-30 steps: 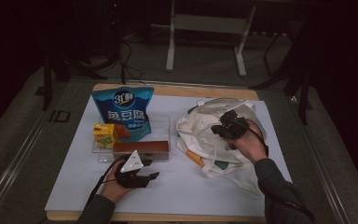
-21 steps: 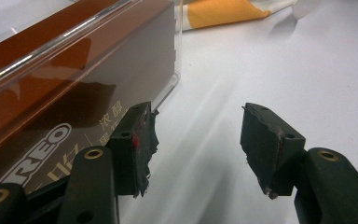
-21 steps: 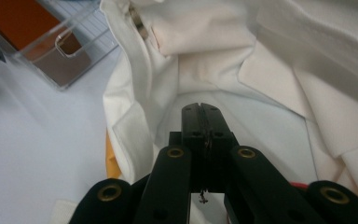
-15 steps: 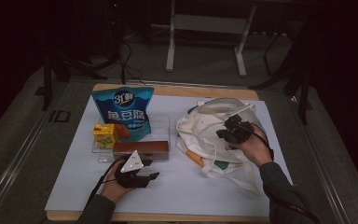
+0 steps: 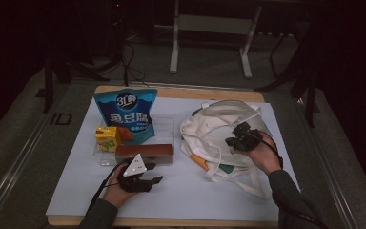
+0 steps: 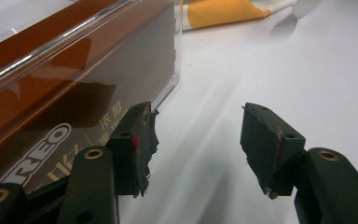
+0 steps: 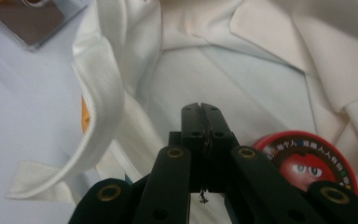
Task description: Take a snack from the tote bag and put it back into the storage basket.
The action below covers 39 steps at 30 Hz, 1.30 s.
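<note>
My read is that I am packing snacks into the cream tote bag, and the job looks early on: in the right gripper view a red round candy tin already lies inside the bag at the lower right of the frame, while the rest waits in the clear tray left of centre in the high view. There the blue snack pouch stands at the back of the tray, a yellow juice carton sits at its left, and the long brown biscuit box lies along its front edge. My right gripper has its jaws pressed flat together with nothing visibly between them, hanging over the open bag mouth beside a white strap. My left gripper stands wide open and empty, low over the table, its left pad just beside the tray's clear front wall with the brown box behind it; I judge that box to be the next thing to take. The work surface is a white sheet laid over a wooden table, whose bare edge shows along the top. Around it the room is dark, with grey floor, trailing cables and a metal stand at the upper middle of the frame.
</note>
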Motion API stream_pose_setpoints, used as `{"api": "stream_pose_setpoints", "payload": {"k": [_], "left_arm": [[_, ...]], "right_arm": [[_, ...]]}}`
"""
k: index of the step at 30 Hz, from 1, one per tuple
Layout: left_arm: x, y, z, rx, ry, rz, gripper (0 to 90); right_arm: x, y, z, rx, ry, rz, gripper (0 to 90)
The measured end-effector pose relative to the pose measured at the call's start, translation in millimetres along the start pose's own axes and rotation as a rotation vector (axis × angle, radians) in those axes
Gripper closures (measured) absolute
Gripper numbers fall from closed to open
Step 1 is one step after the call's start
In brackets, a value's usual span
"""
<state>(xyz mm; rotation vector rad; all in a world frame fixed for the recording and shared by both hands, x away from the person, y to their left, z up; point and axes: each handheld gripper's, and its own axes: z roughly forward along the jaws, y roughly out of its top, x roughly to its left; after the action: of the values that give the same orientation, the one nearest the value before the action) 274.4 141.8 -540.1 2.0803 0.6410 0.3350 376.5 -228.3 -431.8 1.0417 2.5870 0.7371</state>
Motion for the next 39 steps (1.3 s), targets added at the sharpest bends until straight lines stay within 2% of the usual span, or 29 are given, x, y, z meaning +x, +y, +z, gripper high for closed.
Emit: {"api": "stream_pose_setpoints", "payload": {"k": [23,36,37,39], "left_arm": [[-0.1,0.1,0.3,0.004,0.002,-0.002,44.3],[-0.2,0.2,0.4,0.005,0.001,-0.001,44.3],[-0.2,0.2,0.4,0.005,0.001,-0.001,44.3],[-0.2,0.2,0.4,0.006,0.002,0.0,44.3]], "right_arm": [[-11.0,-32.4,8.7,0.07,-0.028,0.023,89.7],[-8.9,-34.7,14.1,0.092,-0.052,0.019,89.7],[-6.6,-32.1,16.6,0.103,-0.069,0.003,89.8],[-5.8,-30.4,18.6,0.108,-0.074,0.002,89.9]]}}
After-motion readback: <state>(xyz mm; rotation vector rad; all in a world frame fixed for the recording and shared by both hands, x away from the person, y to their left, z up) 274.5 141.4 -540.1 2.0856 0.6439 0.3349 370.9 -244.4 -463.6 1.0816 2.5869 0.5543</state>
